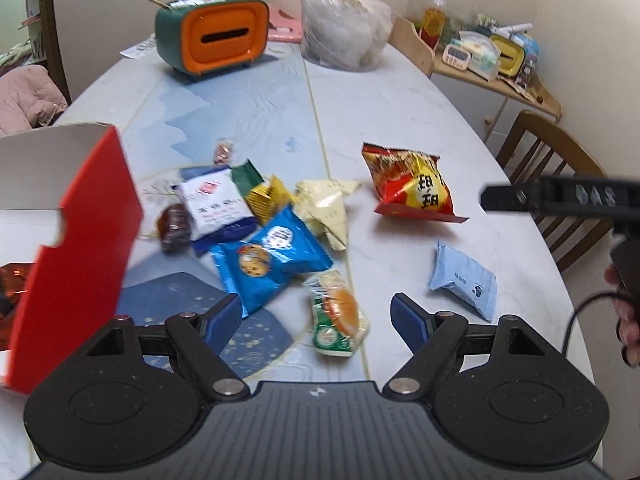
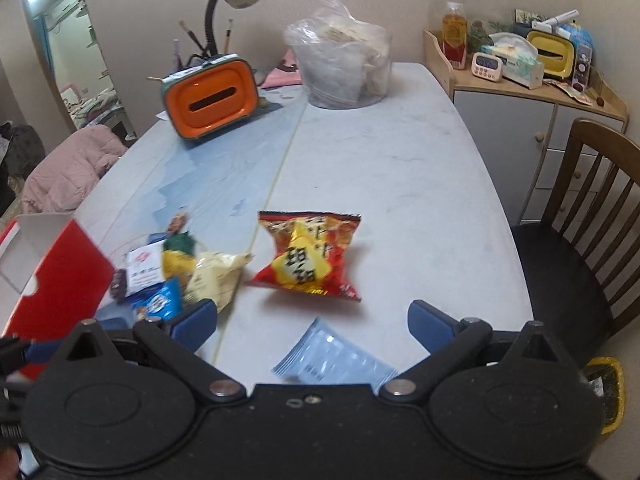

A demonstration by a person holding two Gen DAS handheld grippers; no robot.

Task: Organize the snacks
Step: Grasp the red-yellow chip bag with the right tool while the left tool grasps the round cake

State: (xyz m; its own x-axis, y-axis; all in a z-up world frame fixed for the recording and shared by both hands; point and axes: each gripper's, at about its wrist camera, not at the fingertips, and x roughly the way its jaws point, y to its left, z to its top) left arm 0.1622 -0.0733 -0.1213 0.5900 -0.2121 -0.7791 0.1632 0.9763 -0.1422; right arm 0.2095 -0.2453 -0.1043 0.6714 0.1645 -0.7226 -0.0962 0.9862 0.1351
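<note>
Left gripper (image 1: 316, 314) and right gripper (image 2: 312, 322): jaws apart, empty. Red box (image 1: 76, 248) left of left gripper, one red wrapper inside. Snack packets (image 1: 276, 258) scattered ahead on table (image 1: 400, 92); sorting barely begun.

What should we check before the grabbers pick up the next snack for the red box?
1. Left hand-held gripper open: ok, nothing between its fingers.
2. Right hand-held gripper open: ok, also holding nothing.
3. Red box open and near: ok, at the left, flap up.
4. Pale blue packet free to grab: ok, lying alone under the right gripper.
5. Green bun pack free: ok, between the left fingers, apart from the pile.
6. Room left in the box: cannot tell, inside mostly hidden.
</note>
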